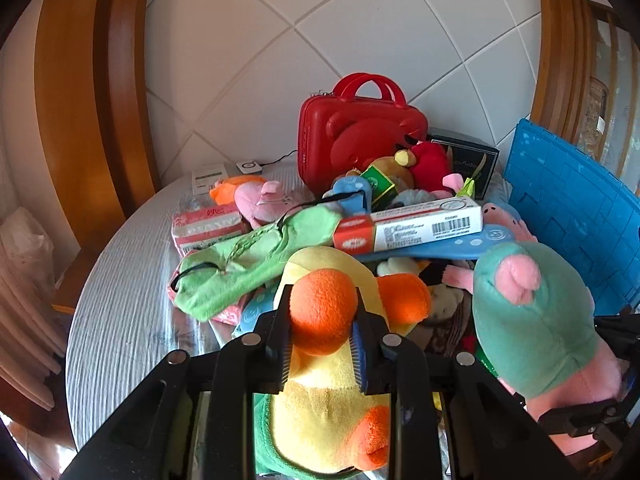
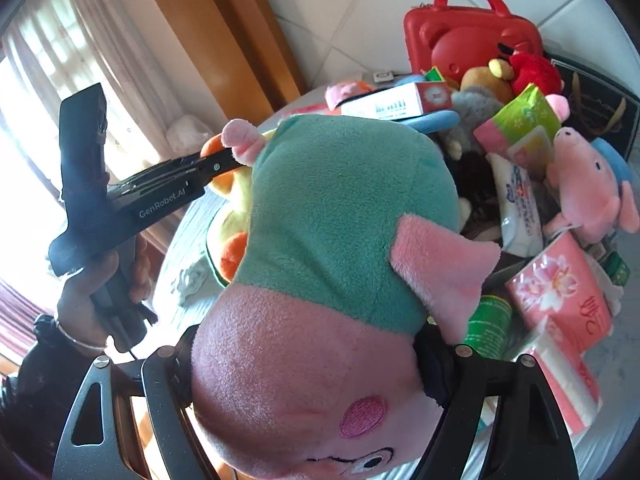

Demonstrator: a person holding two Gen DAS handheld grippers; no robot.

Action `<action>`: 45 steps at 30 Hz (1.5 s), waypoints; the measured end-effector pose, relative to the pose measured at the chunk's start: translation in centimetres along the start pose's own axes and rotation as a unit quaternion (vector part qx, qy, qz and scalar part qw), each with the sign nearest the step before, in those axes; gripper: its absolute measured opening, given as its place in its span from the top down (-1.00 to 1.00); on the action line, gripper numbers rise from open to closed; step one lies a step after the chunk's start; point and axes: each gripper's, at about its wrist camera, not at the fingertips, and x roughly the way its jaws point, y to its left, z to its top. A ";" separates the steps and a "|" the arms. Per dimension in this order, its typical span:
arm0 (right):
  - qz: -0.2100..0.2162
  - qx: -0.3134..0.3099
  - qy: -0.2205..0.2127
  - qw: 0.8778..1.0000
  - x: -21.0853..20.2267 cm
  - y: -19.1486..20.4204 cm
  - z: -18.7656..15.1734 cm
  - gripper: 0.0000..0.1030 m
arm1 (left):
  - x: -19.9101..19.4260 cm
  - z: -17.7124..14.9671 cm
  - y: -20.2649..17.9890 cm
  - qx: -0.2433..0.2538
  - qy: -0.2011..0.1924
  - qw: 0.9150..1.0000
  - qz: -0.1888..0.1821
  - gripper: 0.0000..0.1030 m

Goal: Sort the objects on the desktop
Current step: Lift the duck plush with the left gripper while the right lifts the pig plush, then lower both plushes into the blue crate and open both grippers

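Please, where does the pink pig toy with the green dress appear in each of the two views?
Left wrist view: the pink pig toy with the green dress is at the right edge, beside the yellow toy.
Right wrist view: the same toy fills the centre, head towards the camera, between the right hand-held gripper's fingers.
Shared landmark: the red case stands behind the pile in both views.

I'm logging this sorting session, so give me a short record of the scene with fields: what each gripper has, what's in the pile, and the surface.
left gripper: shut on orange limb of yellow plush toy
right gripper: shut on pink pig plush in a green dress
pile: red case, toothpaste box, green cloth, tissue packs
surface: round table, pale cover
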 end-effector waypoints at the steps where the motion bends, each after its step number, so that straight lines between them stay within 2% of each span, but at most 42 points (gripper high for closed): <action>1: 0.000 0.004 -0.010 1.000 -0.7 -0.2 0.1 -0.59 | -0.5 0.5 -0.4 0.007 -0.007 1.000 0.000 0.55; 8: -0.023 0.026 -0.090 0.995 -7.0 -2.2 1.7 -0.60 | -3.7 5.5 -4.1 0.051 -0.065 0.996 -0.027 0.55; 12: -0.055 0.036 -0.157 0.985 -11.8 -3.3 2.6 -0.59 | -5.2 8.9 -8.2 0.087 -0.102 0.989 -0.058 0.55; 14: -0.077 0.040 -0.191 0.978 -15.6 -4.3 3.2 -0.60 | -6.0 10.5 -10.8 0.101 -0.123 0.984 -0.083 0.55; 18: -0.134 0.052 -0.258 0.955 -22.4 -6.6 2.6 -0.60 | -7.3 13.5 -17.0 0.131 -0.157 0.969 -0.140 0.55; 23: -0.213 0.076 -0.324 0.919 -31.5 -10.5 0.7 -0.60 | -8.2 16.7 -26.9 0.169 -0.189 0.944 -0.211 0.55; 30: -0.317 0.124 -0.367 0.866 -43.6 -18.5 -2.4 -0.63 | -8.3 20.3 -41.6 0.189 -0.208 0.911 -0.302 0.55; 33: -0.348 0.139 -0.367 0.852 -46.9 -22.5 -3.3 -0.64 | -8.0 21.5 -47.6 0.194 -0.208 0.901 -0.329 0.55; 35: -0.358 0.153 -0.362 0.847 -48.4 -25.2 -3.5 -0.64 | -7.7 22.3 -51.0 0.195 -0.207 0.896 -0.340 0.54; 39: -0.369 0.175 -0.358 0.840 -50.8 -29.9 -4.3 -0.64 | -6.8 23.6 -56.8 0.201 -0.198 0.893 -0.349 0.51; 41: -0.379 0.185 -0.354 0.835 -50.8 -33.0 -3.6 -0.70 | -6.0 24.3 -59.3 0.203 -0.183 0.897 -0.346 0.41; 42: -0.392 0.192 -0.344 0.831 -50.7 -34.4 -3.3 -0.82 | -5.7 24.5 -60.2 0.201 -0.182 0.901 -0.340 0.35; 43: -0.408 0.200 -0.328 0.828 -50.6 -35.6 -2.9 -0.94 | -5.5 24.7 -60.8 0.195 -0.181 0.904 -0.334 0.05; 44: -0.420 0.208 -0.318 0.824 -50.6 -36.6 -3.2 -0.97 | -5.4 24.8 -61.2 0.188 -0.183 0.908 -0.325 -0.40; 45: -0.426 0.217 -0.316 0.819 -50.7 -37.5 -3.3 -0.99 | -5.4 24.9 -61.4 0.180 -0.189 0.913 -0.314 -0.62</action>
